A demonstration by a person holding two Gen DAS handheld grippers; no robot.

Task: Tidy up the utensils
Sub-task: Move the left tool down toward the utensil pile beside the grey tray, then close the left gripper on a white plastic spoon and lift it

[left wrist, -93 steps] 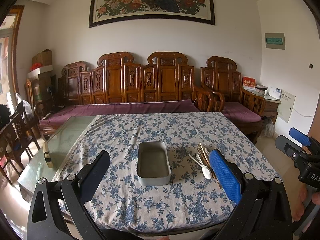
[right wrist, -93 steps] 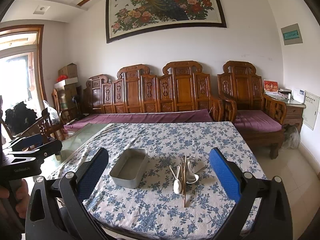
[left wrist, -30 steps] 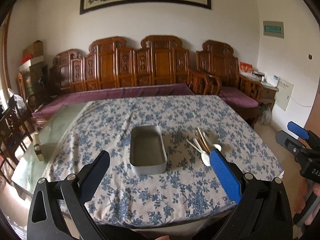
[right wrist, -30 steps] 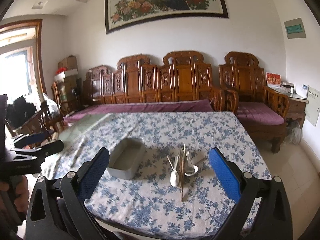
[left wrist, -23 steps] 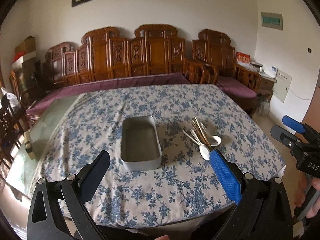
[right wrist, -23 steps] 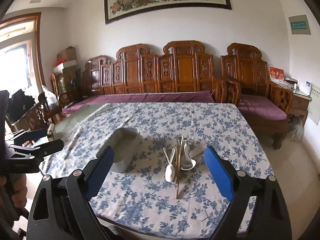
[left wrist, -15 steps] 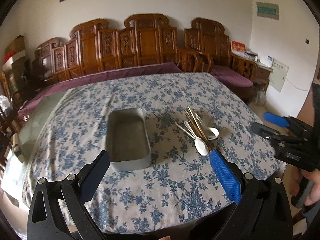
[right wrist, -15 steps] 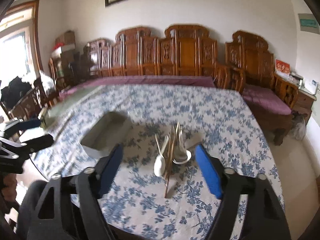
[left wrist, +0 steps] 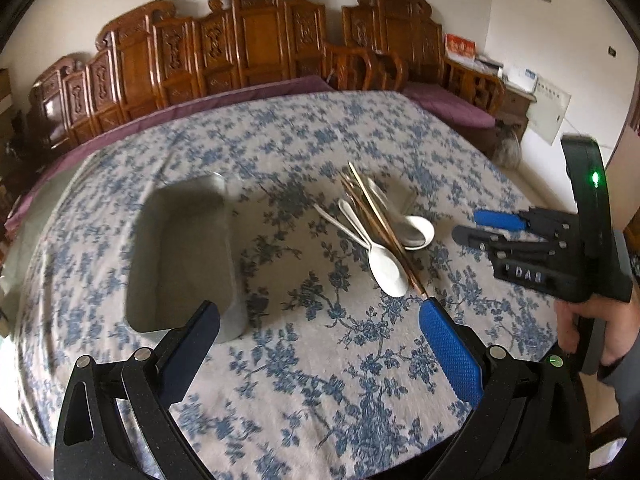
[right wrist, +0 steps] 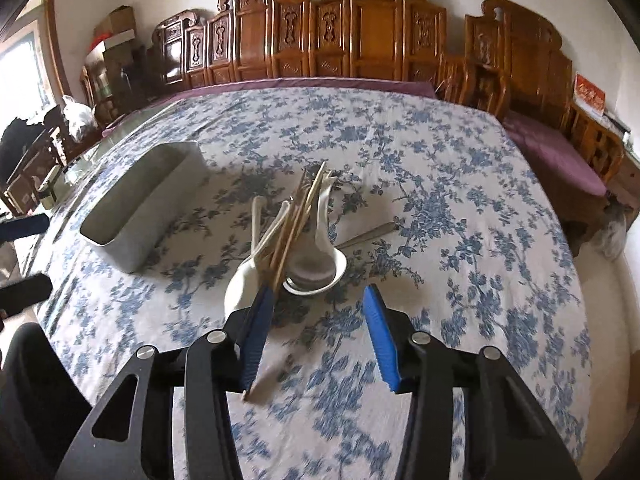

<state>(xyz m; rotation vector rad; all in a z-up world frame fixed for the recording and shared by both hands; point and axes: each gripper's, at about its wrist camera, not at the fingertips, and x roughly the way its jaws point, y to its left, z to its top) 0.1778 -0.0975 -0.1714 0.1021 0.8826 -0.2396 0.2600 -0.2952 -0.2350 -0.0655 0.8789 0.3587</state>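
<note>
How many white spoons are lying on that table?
3, as far as I can tell, all in one pile: two slim spoons lie stacked left of the chopsticks, and one wide spoon lies right of them. More may hide underneath.

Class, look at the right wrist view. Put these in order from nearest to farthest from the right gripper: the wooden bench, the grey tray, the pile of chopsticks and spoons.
1. Pile of chopsticks and spoons: right at the right gripper, by its left finger.
2. Grey tray: farther off, to the left on the tablecloth.
3. Wooden bench: beyond the table, against the wall.
</note>
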